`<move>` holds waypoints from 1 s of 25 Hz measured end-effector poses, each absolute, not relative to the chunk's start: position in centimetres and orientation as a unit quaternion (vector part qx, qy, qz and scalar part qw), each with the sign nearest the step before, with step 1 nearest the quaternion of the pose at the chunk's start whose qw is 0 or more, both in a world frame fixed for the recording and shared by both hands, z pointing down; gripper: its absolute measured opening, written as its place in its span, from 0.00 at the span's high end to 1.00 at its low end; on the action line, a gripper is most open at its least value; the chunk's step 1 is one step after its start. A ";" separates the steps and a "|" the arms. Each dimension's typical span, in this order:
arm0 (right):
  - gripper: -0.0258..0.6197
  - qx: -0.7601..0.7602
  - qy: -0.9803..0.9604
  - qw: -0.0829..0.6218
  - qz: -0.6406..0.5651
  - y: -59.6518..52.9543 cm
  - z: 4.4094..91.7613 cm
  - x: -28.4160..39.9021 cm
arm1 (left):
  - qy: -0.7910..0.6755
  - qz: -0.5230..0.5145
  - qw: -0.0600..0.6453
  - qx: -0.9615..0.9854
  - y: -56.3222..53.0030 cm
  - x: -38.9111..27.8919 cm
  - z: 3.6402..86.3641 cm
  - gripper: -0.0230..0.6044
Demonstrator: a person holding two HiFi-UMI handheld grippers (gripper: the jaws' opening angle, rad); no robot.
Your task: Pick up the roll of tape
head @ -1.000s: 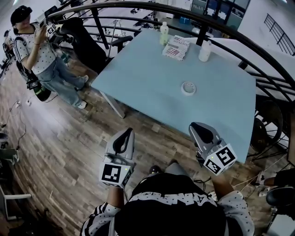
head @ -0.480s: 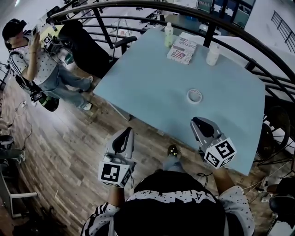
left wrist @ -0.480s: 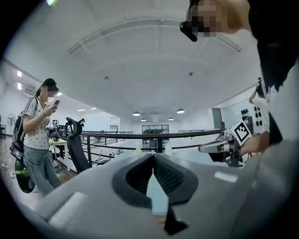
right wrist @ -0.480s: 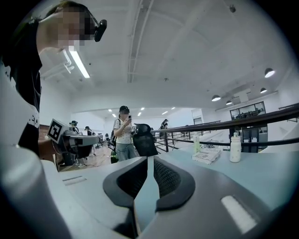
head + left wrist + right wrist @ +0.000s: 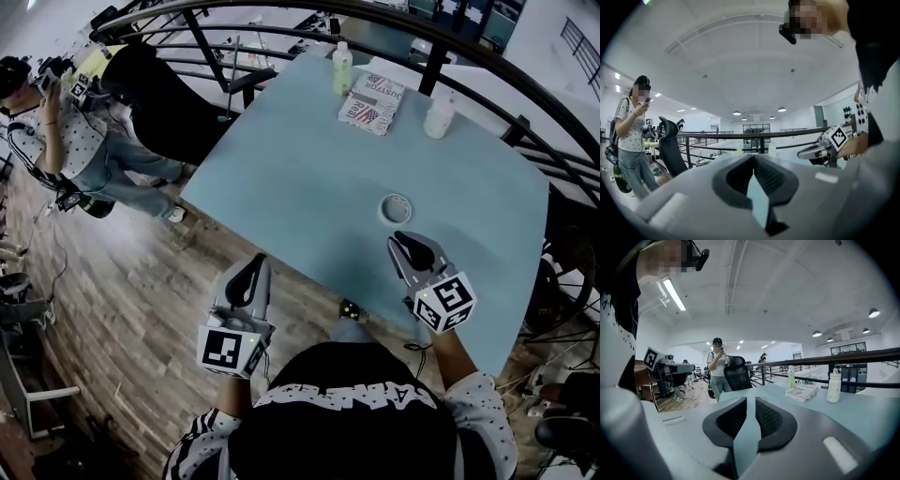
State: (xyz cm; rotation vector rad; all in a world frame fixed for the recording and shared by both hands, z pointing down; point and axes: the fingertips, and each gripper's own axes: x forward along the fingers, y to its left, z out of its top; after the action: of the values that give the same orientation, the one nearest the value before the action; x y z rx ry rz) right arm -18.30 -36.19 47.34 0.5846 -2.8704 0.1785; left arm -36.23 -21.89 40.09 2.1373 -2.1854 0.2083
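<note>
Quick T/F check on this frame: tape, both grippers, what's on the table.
1. The roll of tape lies flat on the blue table. True.
2. The right gripper is gripping the tape. False: its jaws stand apart and have just been opening, with nothing between them. The tape lies on the table just ahead of it.
3. A green bottle and a white bottle stand at the table's far side. True.
4. The left gripper is over the table. False: it is over the wooden floor, short of the table's near edge.
</note>
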 end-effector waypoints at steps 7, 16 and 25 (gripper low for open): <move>0.89 0.197 -0.969 0.136 0.059 -41.0 50.3 -19.0 | -0.721 0.077 0.047 0.687 -25.7 -37.2 40.9 0.96; 0.85 0.180 -0.965 0.189 0.039 -44.3 54.2 -19.2 | -0.730 0.086 0.051 0.676 -28.8 -37.3 41.9 0.96; 0.82 0.150 -0.955 0.256 0.015 -46.0 59.1 -19.7 | -0.750 0.094 0.059 0.652 -29.8 -37.6 43.0 0.96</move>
State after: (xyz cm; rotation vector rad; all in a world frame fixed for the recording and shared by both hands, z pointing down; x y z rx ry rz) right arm -19.67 -46.03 59.13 0.4077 -2.5923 0.0398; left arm -37.61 -29.76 42.97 1.9759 -2.2712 0.2834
